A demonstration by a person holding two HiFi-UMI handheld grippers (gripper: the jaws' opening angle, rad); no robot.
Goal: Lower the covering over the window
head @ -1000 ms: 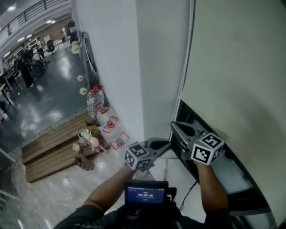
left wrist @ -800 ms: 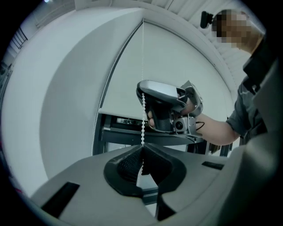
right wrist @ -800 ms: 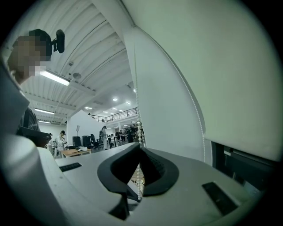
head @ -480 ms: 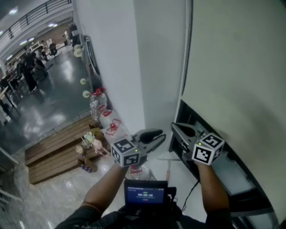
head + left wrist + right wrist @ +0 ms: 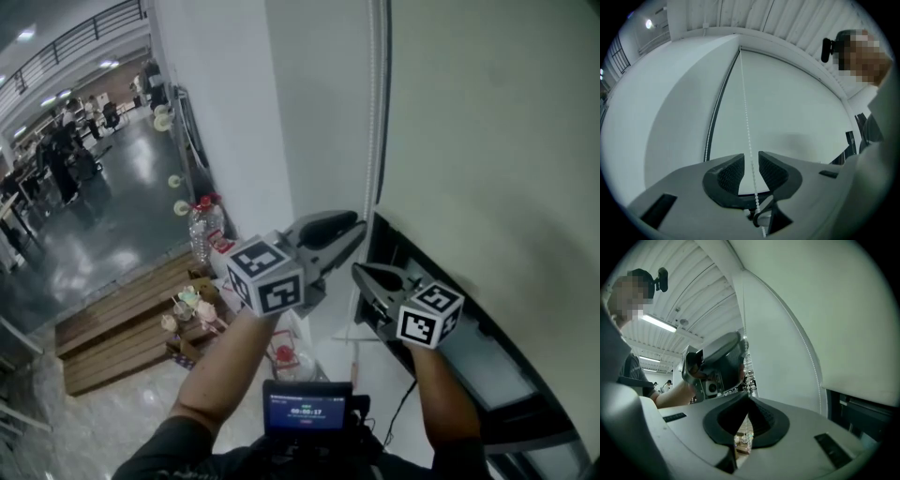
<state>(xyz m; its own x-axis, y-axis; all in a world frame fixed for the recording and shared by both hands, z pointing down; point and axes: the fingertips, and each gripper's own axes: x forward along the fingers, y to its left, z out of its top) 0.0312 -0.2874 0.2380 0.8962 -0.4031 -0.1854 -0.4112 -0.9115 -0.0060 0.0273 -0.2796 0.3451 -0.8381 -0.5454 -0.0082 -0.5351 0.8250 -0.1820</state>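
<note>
A white roller blind (image 5: 487,131) covers most of the window, and a dark strip of window (image 5: 487,328) shows below its bottom edge. Its bead chain (image 5: 377,112) hangs along the blind's left side. My right gripper (image 5: 357,273) points at the chain and is shut on it; beads run up from its closed tips (image 5: 746,397). My left gripper (image 5: 359,230) is higher, above the right one. Its jaws have just been opening and now stand open (image 5: 751,155). The bead chain (image 5: 745,117) runs between the pads without touching them. The right gripper view also shows the left gripper (image 5: 717,364).
A white wall column (image 5: 234,122) stands left of the blind. Far below lie wooden pallets (image 5: 122,319), a large water bottle (image 5: 202,225) and small red items. A screen device (image 5: 307,408) is at my chest. People stand far off at upper left.
The left gripper let go of the chain, opened and rose well above the right gripper, still around the chain. The right gripper has not moved.
</note>
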